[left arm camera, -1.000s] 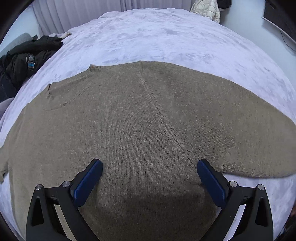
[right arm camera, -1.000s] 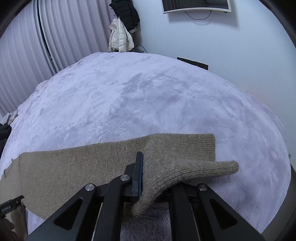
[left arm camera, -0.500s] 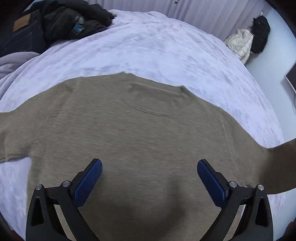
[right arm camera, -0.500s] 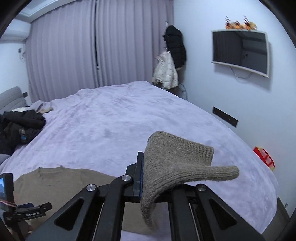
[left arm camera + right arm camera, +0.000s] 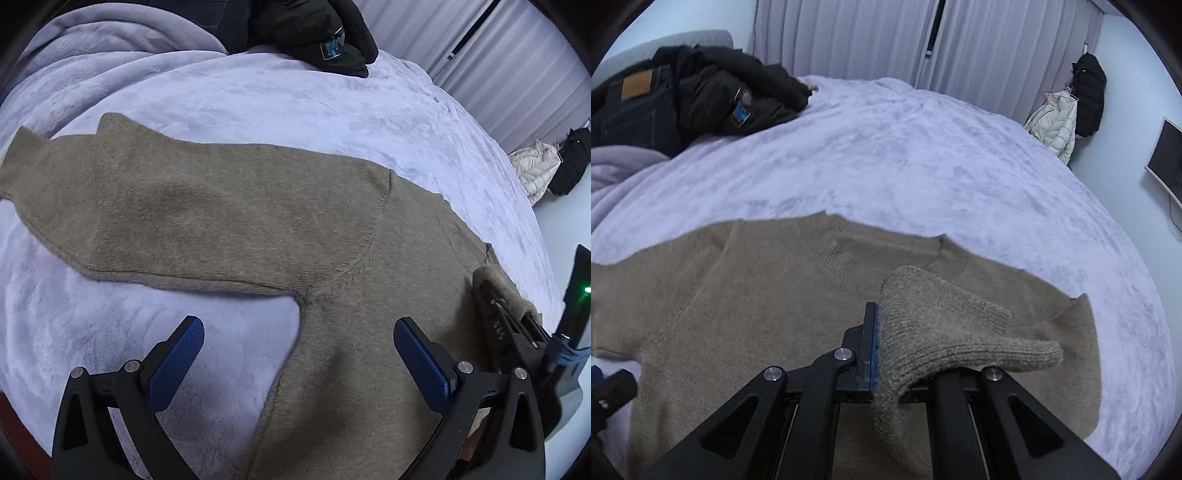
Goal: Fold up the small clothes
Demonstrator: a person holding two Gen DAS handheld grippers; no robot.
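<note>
While the left tool (image 5: pixel 295 354) gapes empty above the sweater (image 5: pixel 258 221), the right tool (image 5: pixel 877 347) pinches its cuff (image 5: pixel 945 332).

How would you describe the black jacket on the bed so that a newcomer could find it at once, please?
Start from the big bed with the pale lilac blanket, where a tan sweater lies spread out. Look to the far corner by the curtains: the black jacket lies crumpled there beside dark jeans. Its small blue label sets it apart.
</note>
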